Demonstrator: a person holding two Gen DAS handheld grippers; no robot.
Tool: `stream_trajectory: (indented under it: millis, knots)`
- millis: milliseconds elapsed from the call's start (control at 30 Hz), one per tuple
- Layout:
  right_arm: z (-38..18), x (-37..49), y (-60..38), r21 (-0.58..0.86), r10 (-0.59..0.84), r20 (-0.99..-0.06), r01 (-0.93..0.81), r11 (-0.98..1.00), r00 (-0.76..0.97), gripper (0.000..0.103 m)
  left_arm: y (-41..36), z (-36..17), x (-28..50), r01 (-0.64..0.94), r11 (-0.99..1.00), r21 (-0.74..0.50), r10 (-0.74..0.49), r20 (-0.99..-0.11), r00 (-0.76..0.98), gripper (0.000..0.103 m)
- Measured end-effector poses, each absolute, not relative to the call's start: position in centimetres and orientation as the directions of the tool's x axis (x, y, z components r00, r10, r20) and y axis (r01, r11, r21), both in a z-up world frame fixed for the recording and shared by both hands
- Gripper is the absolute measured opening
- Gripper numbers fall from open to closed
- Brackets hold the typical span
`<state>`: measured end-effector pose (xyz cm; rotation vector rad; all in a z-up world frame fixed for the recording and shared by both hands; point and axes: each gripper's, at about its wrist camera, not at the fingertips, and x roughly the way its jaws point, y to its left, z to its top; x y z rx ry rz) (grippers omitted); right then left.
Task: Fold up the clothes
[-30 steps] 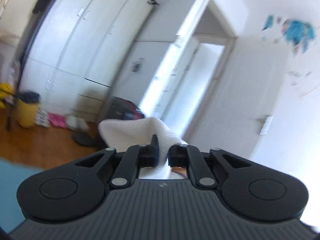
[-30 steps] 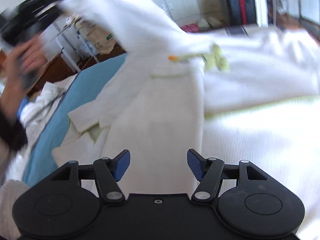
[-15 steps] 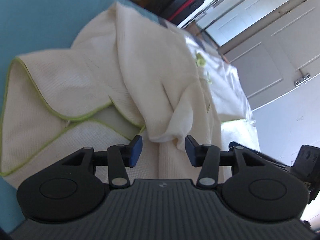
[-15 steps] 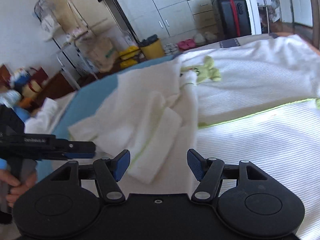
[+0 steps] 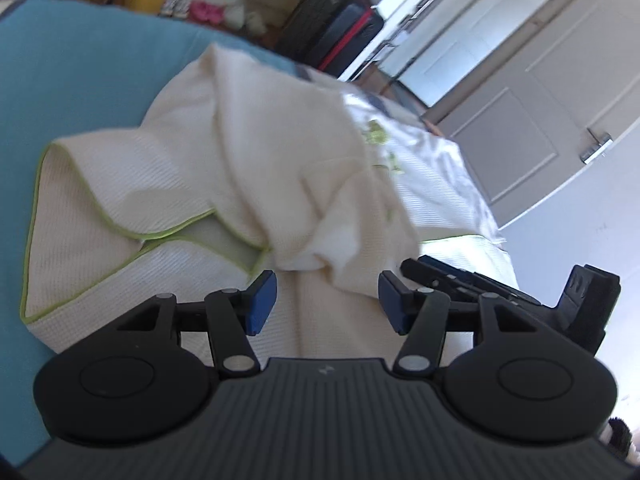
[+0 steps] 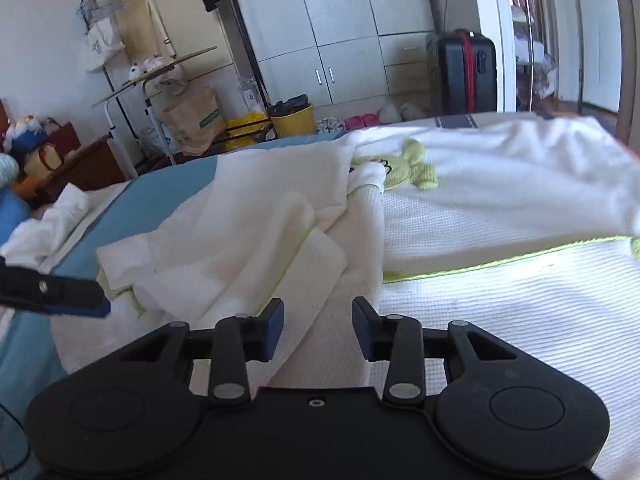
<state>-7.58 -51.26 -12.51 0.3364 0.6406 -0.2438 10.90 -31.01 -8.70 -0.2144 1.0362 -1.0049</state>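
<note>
A cream waffle-knit garment (image 5: 248,184) with lime-green piping lies rumpled on a blue bedsheet (image 5: 80,64), filling the middle of the left wrist view and reaching toward the upper right of the frame, where a small green embroidered figure (image 5: 376,136) shows on the cloth. The left gripper (image 5: 324,300) sits at the bottom centre of that view; its jaws have just been opening and now stand moderately apart, with a bunched fold of the garment lying ahead of and between the blue pads (image 5: 262,300), which do not press on it. In the right wrist view the same garment spreads across the centre and right, the green figure near the upper middle, and a loose fold is heaped at centre left. The right gripper (image 6: 318,330) at the bottom centre has just been closing its jaws to a narrower gap; cloth lies under the gap, unpinched. A black suitcase with red trim (image 6: 466,72) stands by white wardrobes (image 6: 344,28) in the upper part of that frame.
</note>
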Motion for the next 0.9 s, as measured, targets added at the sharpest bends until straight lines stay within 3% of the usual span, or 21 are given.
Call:
stream_trajectory:
  millis: [100, 267, 367, 433, 467, 500, 533, 700, 900]
  knots:
    - [-11.5, -8.7, -50.8, 0.276, -0.093, -0.606, 0.318, 0.907, 0.79, 0.048, -30.6, -8.2, 10.6, 0.591, 0.553, -0.587, -0.784, -0.606, 0.132, 0.055]
    - [-11.9, -8.6, -51.6, 0.475, 0.067, -0.617, 0.303, 0.826, 0.784, 0.053, -30.5, -9.3, 11.1, 0.578, 0.57, -0.584, -0.773, -0.619, 0.136, 0.055]
    - [-13.9, -7.5, -51.9, 0.481, 0.064, -0.652, 0.347, 0.805, 0.756, 0.062, -30.7, -10.4, 11.4, 0.563, 0.58, -0.589, -0.767, -0.628, 0.133, 0.053]
    - [-14.6, -7.2, -51.8, 0.475, 0.04, -0.633, 0.347, 0.809, 0.773, 0.062, -30.6, -11.2, 11.3, 0.547, 0.602, -0.582, -0.752, -0.643, 0.144, 0.052]
    - [-14.6, -7.0, -51.7, 0.47, 0.03, -0.614, 0.336, 0.816, 0.788, 0.056, -30.5, -11.5, 11.2, 0.539, 0.61, -0.581, -0.745, -0.651, 0.142, 0.052]
    - [-14.3, -6.9, -51.5, 0.462, 0.034, -0.61, 0.321, 0.827, 0.792, 0.022, -30.2, -11.7, 11.1, 0.53, 0.61, -0.59, -0.748, -0.65, 0.138, 0.052]
    - [-14.0, -6.8, -51.3, 0.455, 0.038, -0.605, 0.307, 0.836, 0.795, 0.004, -29.8, -11.8, 11.0, 0.516, 0.607, -0.605, -0.755, -0.641, 0.136, 0.052]
    - [-10.5, -9.6, -49.6, 0.474, 0.076, -0.582, 0.262, 0.84, 0.81, 0.006, -28.0, -11.2, 10.5, 0.457, 0.597, -0.659, -0.781, -0.609, 0.141, 0.052]
    - [-9.9, -13.0, -47.1, 0.566, 0.269, -0.654, 0.221, 0.794, 0.707, 0.006, -27.9, -9.8, 7.5, 0.547, 0.592, -0.592, -0.771, -0.614, 0.17, 0.052]
